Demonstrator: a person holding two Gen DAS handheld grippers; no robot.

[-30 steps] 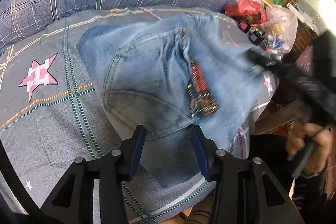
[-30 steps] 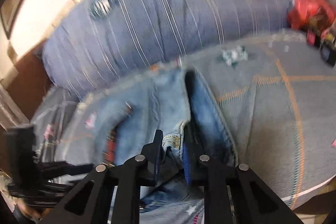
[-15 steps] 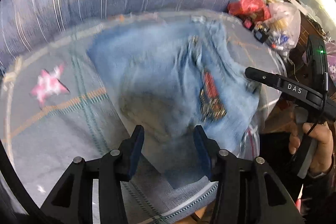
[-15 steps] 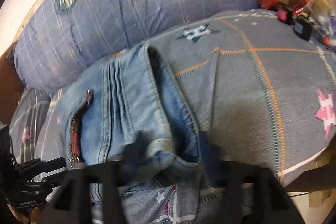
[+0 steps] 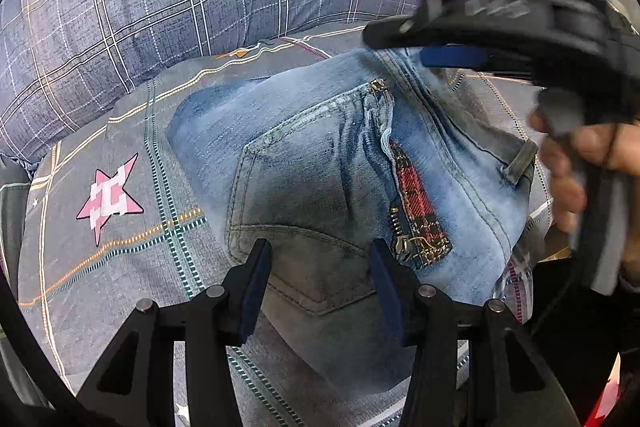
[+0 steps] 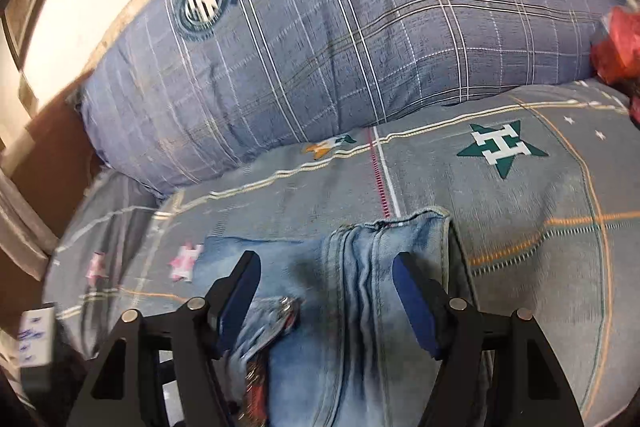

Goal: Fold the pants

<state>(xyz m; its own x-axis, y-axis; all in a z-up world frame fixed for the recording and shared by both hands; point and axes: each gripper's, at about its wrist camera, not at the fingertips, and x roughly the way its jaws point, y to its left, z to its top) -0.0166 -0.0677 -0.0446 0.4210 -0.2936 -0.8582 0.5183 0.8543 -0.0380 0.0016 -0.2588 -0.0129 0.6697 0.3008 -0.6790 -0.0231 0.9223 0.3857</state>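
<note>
Light blue jeans (image 5: pixel 328 155) lie folded on the grey bed sheet (image 5: pixel 120 259), back pocket up, with a red plaid zipper patch (image 5: pixel 416 211) beside it. My left gripper (image 5: pixel 320 255) hovers open over the pocket's lower edge, its pads clear of the cloth. My right gripper (image 6: pixel 326 267) is open above the stitched seam of the jeans (image 6: pixel 372 267), nothing pinched between its fingers. In the left wrist view its black frame (image 5: pixel 500 11) reaches in from the upper right over the waistband, held by a person's hand (image 5: pixel 568 167).
A big blue plaid pillow (image 6: pixel 320 47) lies along the far side of the bed. Red bags (image 6: pixel 616 43) sit at the far right corner. The sheet carries a pink star (image 5: pixel 108 199) and a green star (image 6: pixel 500 147). The bed's edge runs close behind the grippers.
My right gripper has let go of the jeans' edge, opened wide and swung across over the waistband. The left gripper has tipped a little and stayed over the pocket.
</note>
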